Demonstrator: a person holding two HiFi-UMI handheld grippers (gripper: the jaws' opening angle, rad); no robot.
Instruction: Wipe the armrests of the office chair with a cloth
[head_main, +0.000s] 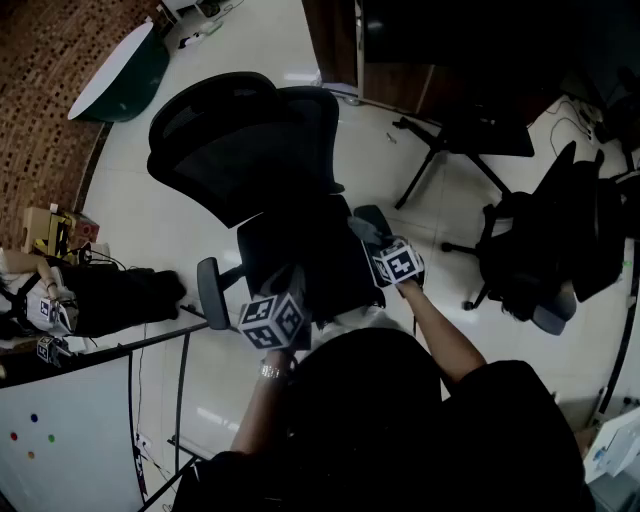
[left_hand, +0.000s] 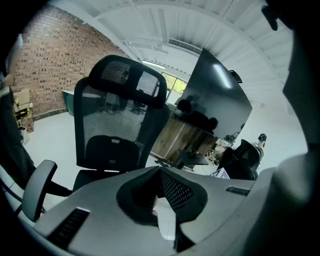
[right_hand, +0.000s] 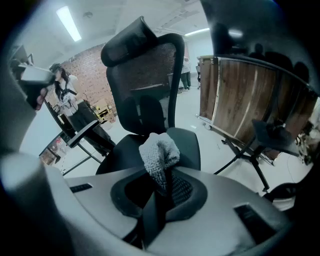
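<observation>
Office chair (head_main: 250, 150): black mesh back, padded seat, smooth curved left armrest (head_main: 212, 292).
Cloth (right_hand: 159, 152): grey nubby terry, bunched, clamped in the right gripper (right_hand: 162, 172) fingers above the seat.
Left gripper (left_hand: 159, 175): fingers together, empty.
Step, judged: approach. Next: lower the cloth flat onto an armrest pad.

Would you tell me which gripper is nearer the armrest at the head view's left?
Left. The left gripper is close beside that armrest. The right gripper, holding the cloth, is across the seat by the other armrest.
</observation>
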